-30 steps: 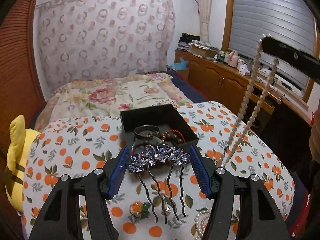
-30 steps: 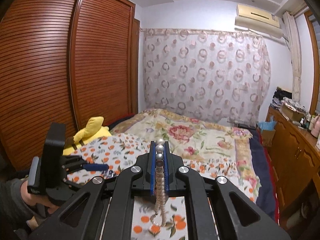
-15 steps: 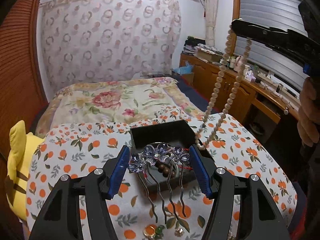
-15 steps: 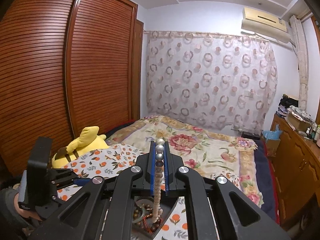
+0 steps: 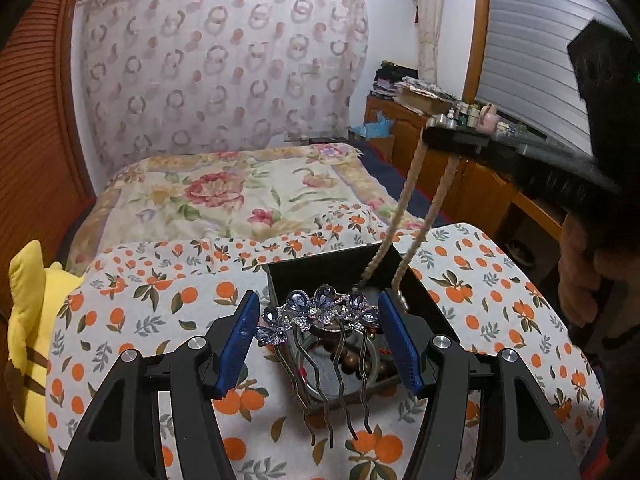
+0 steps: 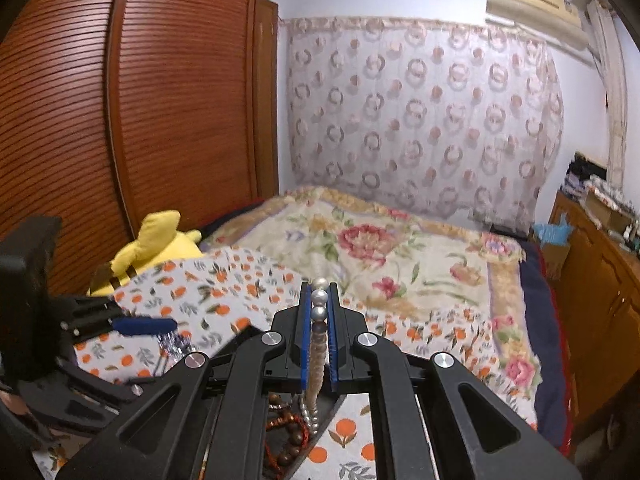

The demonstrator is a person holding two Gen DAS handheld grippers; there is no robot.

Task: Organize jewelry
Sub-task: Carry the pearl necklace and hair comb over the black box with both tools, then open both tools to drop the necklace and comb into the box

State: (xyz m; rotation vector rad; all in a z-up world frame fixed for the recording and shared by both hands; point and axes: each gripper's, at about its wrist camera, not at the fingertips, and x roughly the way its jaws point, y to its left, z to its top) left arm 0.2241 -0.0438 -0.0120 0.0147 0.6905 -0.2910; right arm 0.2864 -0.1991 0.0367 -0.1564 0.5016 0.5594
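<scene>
Pinching a flower comb between its blue pads, the left gripper holds it just above a black box on the orange-print surface. The right gripper, pressed together on a pearl necklace, dangles its loop into the box, beside brown beads.
</scene>
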